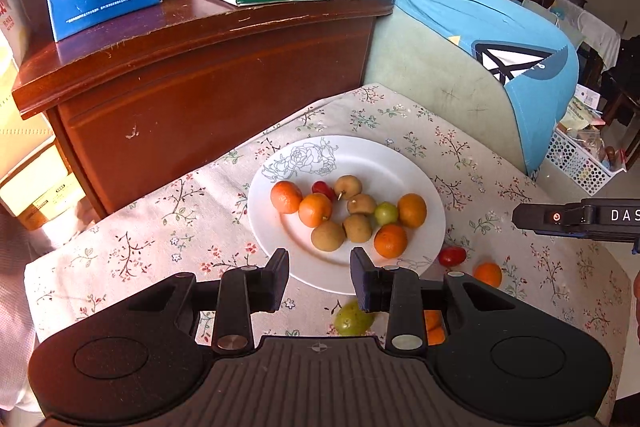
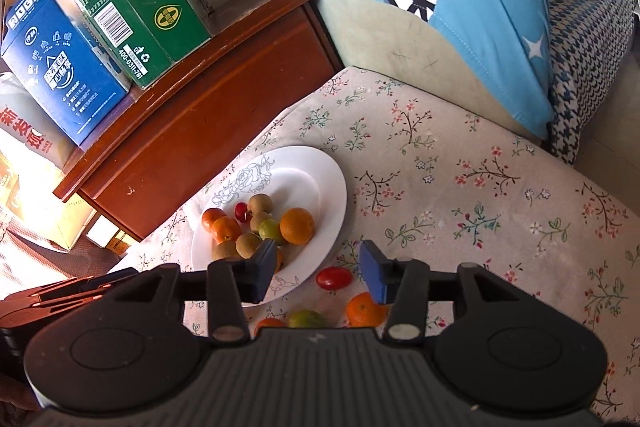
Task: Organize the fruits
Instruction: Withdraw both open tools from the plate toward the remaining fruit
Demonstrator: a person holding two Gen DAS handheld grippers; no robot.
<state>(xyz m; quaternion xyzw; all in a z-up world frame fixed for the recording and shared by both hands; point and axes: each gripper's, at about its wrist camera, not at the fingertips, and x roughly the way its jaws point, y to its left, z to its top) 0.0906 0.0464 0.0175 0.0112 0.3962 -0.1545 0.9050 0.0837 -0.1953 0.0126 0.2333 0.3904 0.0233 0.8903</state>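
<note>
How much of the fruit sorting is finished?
Most of it: the white plate holds four oranges, four brown fruits, a green one and a red one. Both tongs, left and right, are empty. Still on the cloth: a red tomato, an orange, a green fruit and another orange.

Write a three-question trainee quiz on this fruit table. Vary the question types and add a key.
1. True or false: the plate holds only oranges.
2. Which loose fruit lies nearest the plate's rim? A) red tomato B) green fruit C) orange
3. Fill in: neither the left gripper nor the right gripper holds any ____.

Key: 1 false, brown, green and red fruits lie there too; 2 A; 3 fruit.
</note>
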